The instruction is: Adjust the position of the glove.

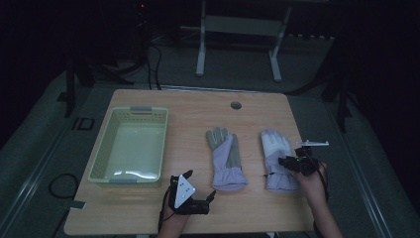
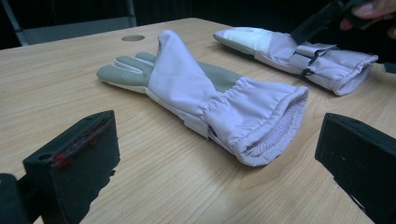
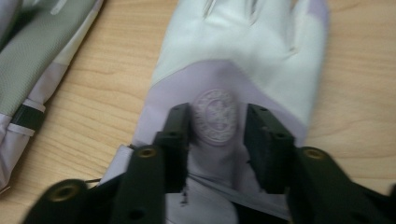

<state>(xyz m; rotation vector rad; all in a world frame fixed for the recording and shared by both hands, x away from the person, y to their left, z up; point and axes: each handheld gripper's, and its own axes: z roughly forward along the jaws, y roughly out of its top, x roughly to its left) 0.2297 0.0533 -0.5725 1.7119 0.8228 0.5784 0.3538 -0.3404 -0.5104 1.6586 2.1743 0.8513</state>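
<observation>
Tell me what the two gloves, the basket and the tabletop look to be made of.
Left glove: lilac woven fabric, matte, with a gathered elastic cuff and a grey textured palm patch, perhaps synthetic leather. Right glove: the same lilac fabric with a smooth pale panel and a round embossed badge. Basket: pale green moulded plastic, judging by its perforated walls and slight sheen. Table: light wood-grain surface, likely laminate.
</observation>
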